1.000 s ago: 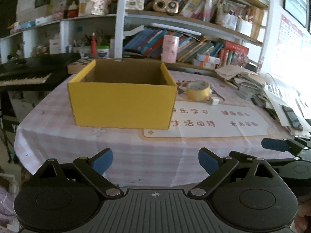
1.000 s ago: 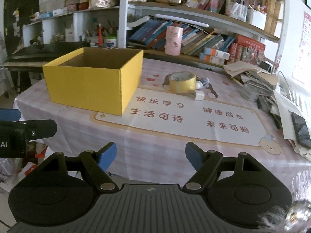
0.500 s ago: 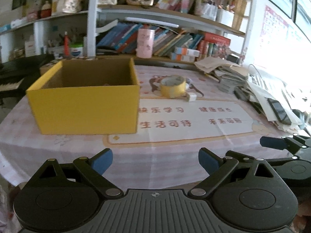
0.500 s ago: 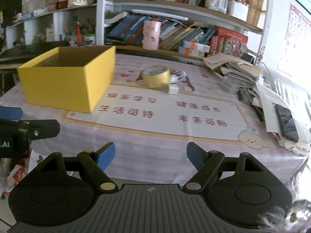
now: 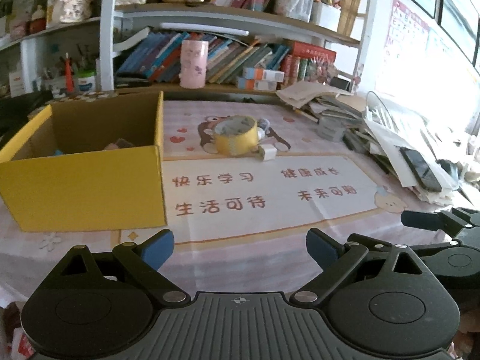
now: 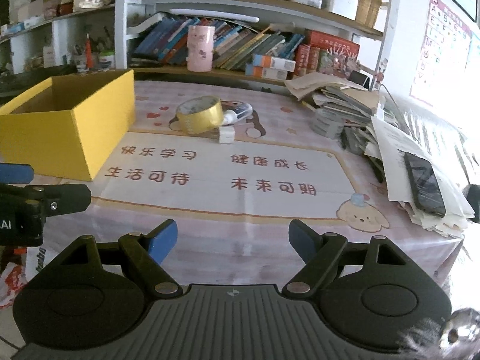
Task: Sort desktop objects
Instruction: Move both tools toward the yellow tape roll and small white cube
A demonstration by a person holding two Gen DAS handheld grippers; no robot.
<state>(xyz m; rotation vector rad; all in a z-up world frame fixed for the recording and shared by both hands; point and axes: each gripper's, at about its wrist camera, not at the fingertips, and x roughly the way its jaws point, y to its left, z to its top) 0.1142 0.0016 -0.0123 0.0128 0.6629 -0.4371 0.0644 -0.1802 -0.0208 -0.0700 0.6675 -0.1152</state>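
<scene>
An open yellow cardboard box [image 5: 84,186] [image 6: 69,129] stands on the left of the table, with a few small items [image 5: 120,144] on its floor. A roll of yellow tape [image 5: 237,139] [image 6: 201,117] lies beyond the printed mat. A white plug cube [image 5: 268,153] [image 6: 226,134] and a white tube [image 6: 238,112] lie beside the roll. My left gripper [image 5: 240,243] hovers open over the table's front edge, nothing between its blue pads. My right gripper [image 6: 232,235] is open and empty too, to the right of the left one.
A printed mat with red characters [image 5: 270,192] covers the table's middle. Piled papers and books with a black phone [image 6: 426,183] on top crowd the right side. A pink cup [image 5: 193,64] and full bookshelves stand behind the table.
Both grippers have slid to the right along the table's front and come a little closer. The yellow box now sits further left in both views, the tape nearer centre.
</scene>
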